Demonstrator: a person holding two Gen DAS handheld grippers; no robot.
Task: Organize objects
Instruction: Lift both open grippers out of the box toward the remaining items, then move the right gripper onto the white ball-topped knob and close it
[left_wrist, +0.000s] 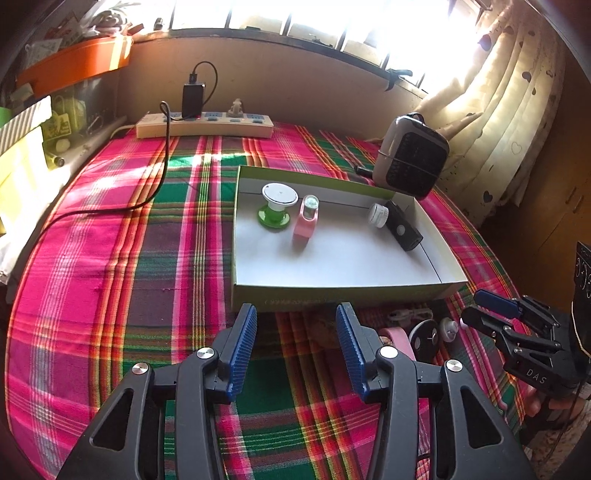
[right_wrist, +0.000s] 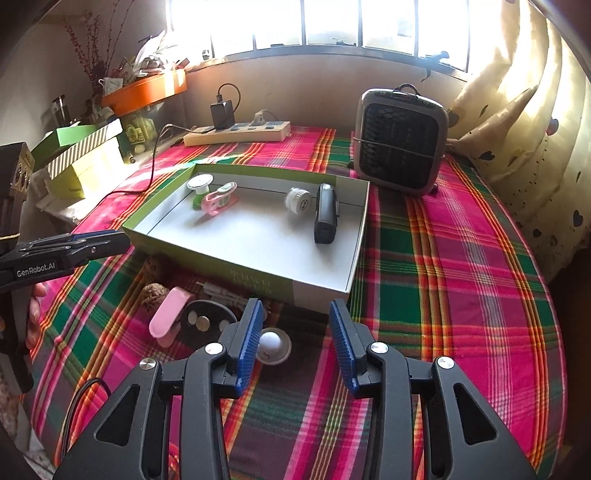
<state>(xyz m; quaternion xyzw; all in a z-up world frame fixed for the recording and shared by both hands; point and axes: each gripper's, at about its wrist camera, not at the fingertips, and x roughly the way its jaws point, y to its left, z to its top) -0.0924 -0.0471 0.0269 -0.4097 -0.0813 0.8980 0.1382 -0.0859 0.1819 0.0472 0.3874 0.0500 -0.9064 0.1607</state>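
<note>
Looks like someone's home: pink-and-green plaid cloth (right_wrist: 461, 258) on the counter, heart-print cream curtain (right_wrist: 524, 110) far right, beige power strip (right_wrist: 238, 133) under the window.

Left gripper (left_wrist: 295, 350) jaws apart, empty, over plaid cloth (left_wrist: 110, 277) before box (left_wrist: 332, 284) near edge; right gripper (left_wrist: 476, 314) at right edge.

"GenRobot.AI" in white on side of left claw (right_wrist: 110, 240), seen from right wrist cam. "DAS" in white on body of right claw (left_wrist: 480, 314), seen from left wrist cam. Print on green box (right_wrist: 258, 282) front wall too blurred to read.
</note>
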